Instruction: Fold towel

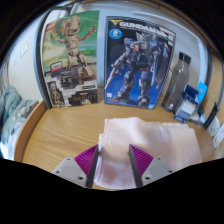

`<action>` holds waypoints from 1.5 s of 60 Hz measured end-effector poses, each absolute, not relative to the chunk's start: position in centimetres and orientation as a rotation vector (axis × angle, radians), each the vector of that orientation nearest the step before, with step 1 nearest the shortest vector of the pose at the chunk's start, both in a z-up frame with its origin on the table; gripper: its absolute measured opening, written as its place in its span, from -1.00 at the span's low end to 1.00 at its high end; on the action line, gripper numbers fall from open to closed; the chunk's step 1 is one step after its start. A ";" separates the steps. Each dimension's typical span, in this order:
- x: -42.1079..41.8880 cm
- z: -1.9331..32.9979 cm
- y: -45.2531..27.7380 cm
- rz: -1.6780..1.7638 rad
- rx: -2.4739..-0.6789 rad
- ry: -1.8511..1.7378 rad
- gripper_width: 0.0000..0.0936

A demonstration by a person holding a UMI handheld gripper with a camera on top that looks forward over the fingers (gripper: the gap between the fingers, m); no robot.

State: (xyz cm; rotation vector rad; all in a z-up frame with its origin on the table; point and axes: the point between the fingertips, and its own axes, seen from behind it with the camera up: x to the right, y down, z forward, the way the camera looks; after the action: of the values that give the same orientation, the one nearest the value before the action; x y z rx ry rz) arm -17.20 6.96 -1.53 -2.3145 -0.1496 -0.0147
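A pale pink towel (126,136) lies on the wooden table (58,132), spread flat and reaching from the middle of the table back to my fingers. My gripper (113,166) is low over the towel's near edge. Its two fingers stand apart, with the purple pads (87,158) at either side. The towel's near part fills the gap between them and rests on the table. The very edge of the towel is hidden below the fingers.
Two posters stand against the back wall, a robot one (136,60) and a tree-creature one (72,52). A grey box (178,84) and a blue item (196,98) stand at the back right. A crumpled light cloth (10,106) lies at the left.
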 end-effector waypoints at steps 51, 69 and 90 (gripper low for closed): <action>4.5 10.6 8.0 0.076 -2.219 0.121 -0.88; 13.5 5.8 6.2 0.005 -2.279 0.122 0.31; 9.0 21.1 -0.2 0.168 -2.105 0.086 0.63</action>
State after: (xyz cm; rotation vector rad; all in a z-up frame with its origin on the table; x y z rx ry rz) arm 8.99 -0.17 21.14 -2.1049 0.0857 0.1678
